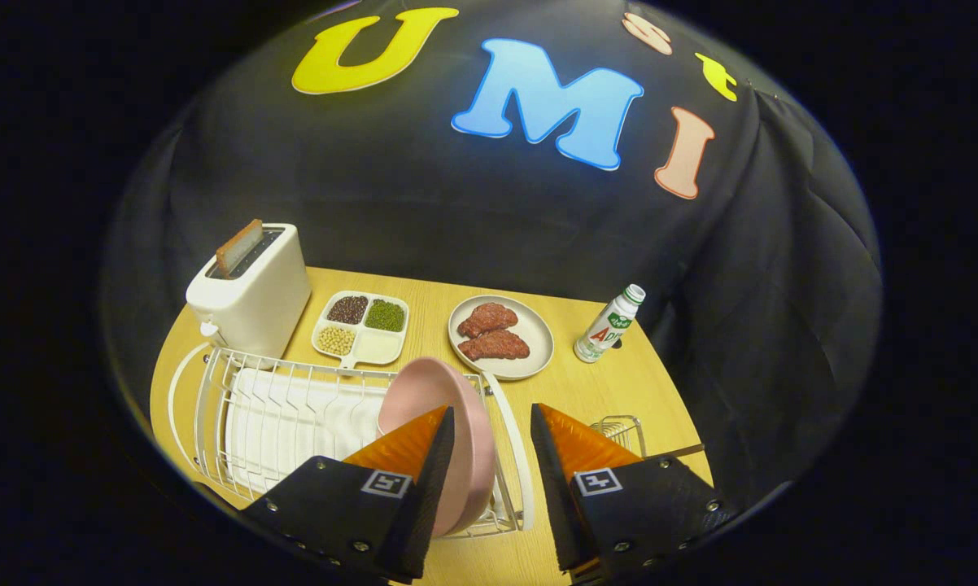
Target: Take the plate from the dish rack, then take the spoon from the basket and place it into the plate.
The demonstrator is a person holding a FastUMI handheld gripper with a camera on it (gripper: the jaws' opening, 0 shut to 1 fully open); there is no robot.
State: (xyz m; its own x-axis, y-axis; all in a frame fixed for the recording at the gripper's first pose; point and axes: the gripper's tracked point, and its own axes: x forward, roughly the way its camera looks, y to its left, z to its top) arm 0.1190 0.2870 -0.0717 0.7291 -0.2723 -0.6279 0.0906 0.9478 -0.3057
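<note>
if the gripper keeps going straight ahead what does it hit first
Probably the pink plate standing in the dish rack: its rim sits between the open gripper's jaws, against the left one. Depth is hard to judge.

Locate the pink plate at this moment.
In the gripper view, the pink plate stands on edge at the dish rack's end nearest the open tool, just ahead of its fingers.

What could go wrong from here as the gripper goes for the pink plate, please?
The open gripper straddles the pink plate's rim, which stands upright against the white dish rack's end wire; closing off-centre could let it slip. Lifting it carelessly might snag the rack, or swing into the plate of meat just beyond.
</note>
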